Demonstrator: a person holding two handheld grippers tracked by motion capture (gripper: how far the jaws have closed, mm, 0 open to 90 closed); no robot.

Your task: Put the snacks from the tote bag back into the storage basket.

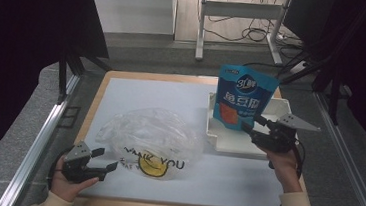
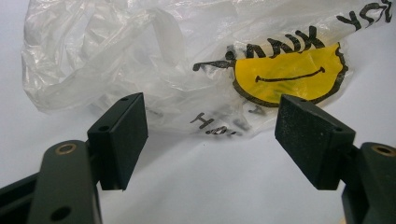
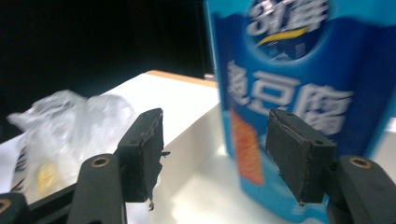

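A blue snack pouch (image 1: 244,96) stands upright in a white tray (image 1: 232,143) at the right of the table. My right gripper (image 1: 253,126) is open just in front of the pouch's lower edge. In the right gripper view the pouch (image 3: 299,88) rises close beyond the right gripper (image 3: 212,135); its right jaw overlaps the pouch and neither pad presses on it. A crumpled clear plastic bag (image 1: 152,139) with a yellow smiley lies at the middle. My left gripper (image 1: 105,159) is open near the front left, just short of the bag (image 2: 140,60), and the left gripper (image 2: 210,121) holds nothing.
A white sheet (image 1: 137,91) covers the wooden table top. The tray's low walls (image 3: 201,186) surround the pouch's base. Metal rails run along both sides of the table, and a desk frame with cables stands on the floor beyond it.
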